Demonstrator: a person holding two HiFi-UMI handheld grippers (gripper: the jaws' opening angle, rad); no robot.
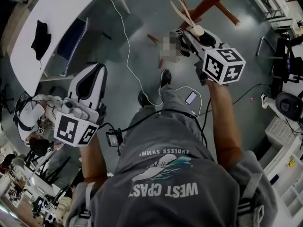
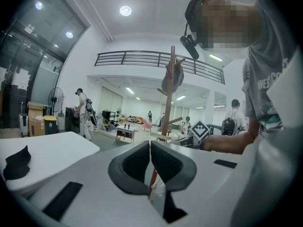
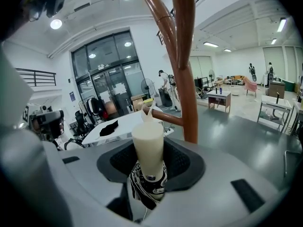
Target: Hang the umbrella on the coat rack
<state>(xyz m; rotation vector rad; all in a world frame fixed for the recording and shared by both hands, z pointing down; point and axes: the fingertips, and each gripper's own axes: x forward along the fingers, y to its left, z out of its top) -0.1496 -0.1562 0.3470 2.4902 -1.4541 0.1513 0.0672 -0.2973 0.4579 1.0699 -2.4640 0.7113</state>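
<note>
My right gripper is shut on the folded umbrella, held upright by its cream handle. In the right gripper view the handle stands between the jaws, the black-and-white patterned canopy bunched below it. Its pale strap loop reaches toward the reddish-brown wooden coat rack. The rack's post and a low peg rise just beyond the handle; whether the strap is over the peg I cannot tell. My left gripper hangs apart at the left, shut on nothing, facing the rack.
A white table with a black cloth stands at the far left. A white cable and a phone lie on the grey floor by my feet. Shelving lines the right side. A dark item hangs high on the rack.
</note>
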